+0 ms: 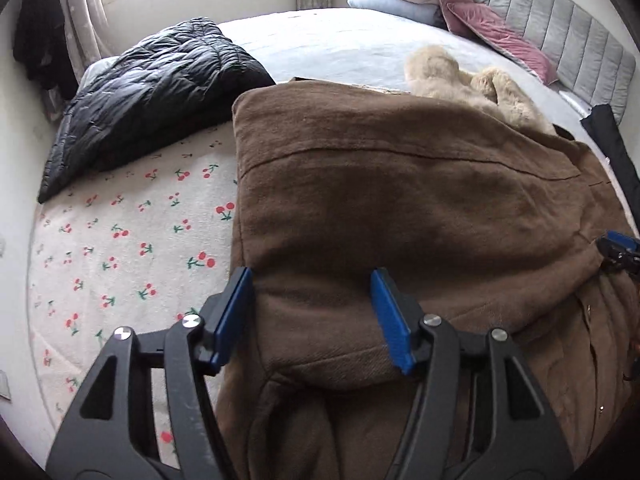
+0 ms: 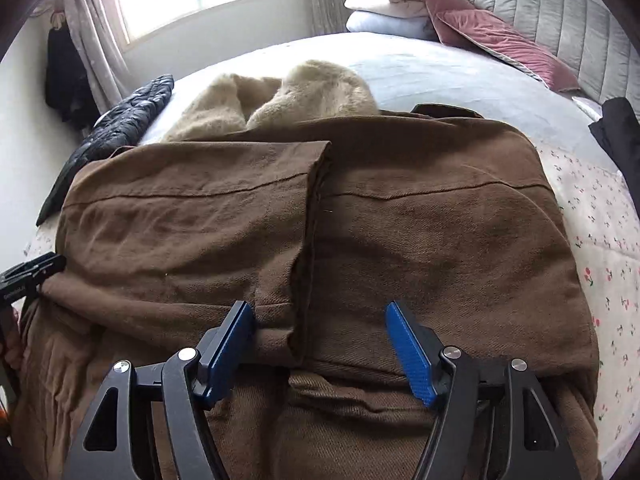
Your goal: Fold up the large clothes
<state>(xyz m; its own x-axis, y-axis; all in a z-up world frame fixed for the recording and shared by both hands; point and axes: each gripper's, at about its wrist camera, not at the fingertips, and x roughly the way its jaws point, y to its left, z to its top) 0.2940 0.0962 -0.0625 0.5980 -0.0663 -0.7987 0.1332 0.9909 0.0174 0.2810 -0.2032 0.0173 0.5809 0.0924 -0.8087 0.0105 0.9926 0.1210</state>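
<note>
Now I have both sets of jaws over the brown coat (image 2: 400,216), which lies spread on the bed (image 1: 340,40) with its two side panels already turned in to meet along a centre line running toward twelve o'clock. My left gripper (image 1: 312,316) stands with its jaws partly open astride the near hem, cloth lying between the blue pads but neither pad pressing it, so it holds nothing. My right gripper (image 2: 320,344) is much the same: jaws partly open, straddling the near edge where the overlapping flap ends, the left pad close against a fold of fabric, though I cannot say it is pinching. The furry collar (image 2: 280,92) pokes out at the far end, toward twelve o'clock. A black puffer jacket (image 1: 148,96) sits at ten o'clock in the left view, well apart from the coat, on the cherry-print blanket (image 1: 132,240).

I judge the sides are done and the lengthwise fold comes next. That calls for both jaws to sink onto the near hem, close on all the layers together, and carry the hem evenly toward the collar, keeping the two corners level so the panels do not slip open
</note>
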